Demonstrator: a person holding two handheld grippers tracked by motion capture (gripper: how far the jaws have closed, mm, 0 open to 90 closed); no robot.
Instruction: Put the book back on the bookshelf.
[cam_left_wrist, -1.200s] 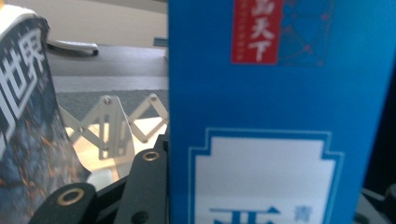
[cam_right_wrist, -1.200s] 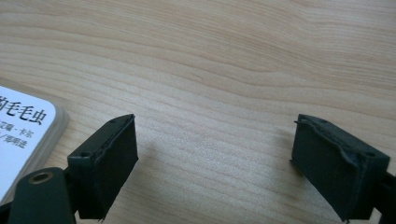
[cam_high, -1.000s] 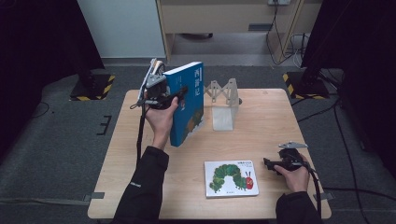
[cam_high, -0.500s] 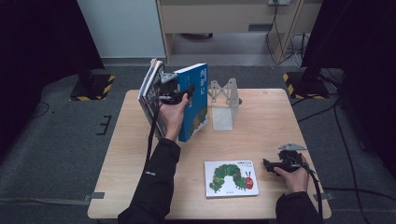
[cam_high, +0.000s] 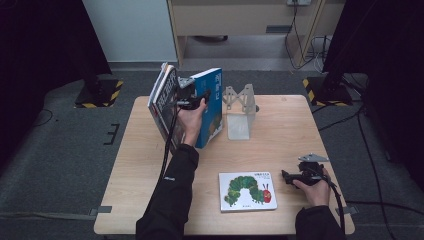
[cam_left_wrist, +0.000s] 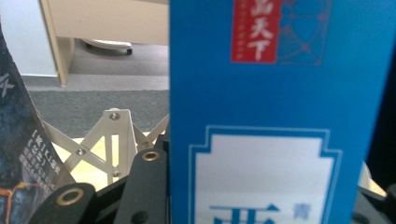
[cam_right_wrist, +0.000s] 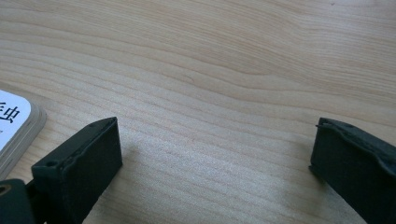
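Note:
A blue book (cam_high: 212, 107) stands upright near the table's back, and my left gripper (cam_high: 202, 95) is shut on it; in the left gripper view its blue cover (cam_left_wrist: 275, 112) sits between the jaws. A dark-covered book (cam_high: 165, 102) leans tilted just left of that gripper, outside its left finger (cam_left_wrist: 144, 182). A clear metal bookend (cam_high: 240, 112) stands right of the blue book. A caterpillar picture book (cam_high: 247, 191) lies flat at the front. Right of it, my right gripper (cam_high: 287, 176) rests low on the table, open; its jaws have just been opening, with bare wood between them (cam_right_wrist: 215, 154).
The wooden table (cam_high: 285, 135) has free surface on its right half and left front. A corner of the picture book (cam_right_wrist: 14, 126) lies just left of my right gripper's jaws. Dark stands and cables sit on the floor around the table.
My left hand has carried the blue book to the right and a little lower, closer to the bookend, with the dark book alongside. The right hand stays in place.

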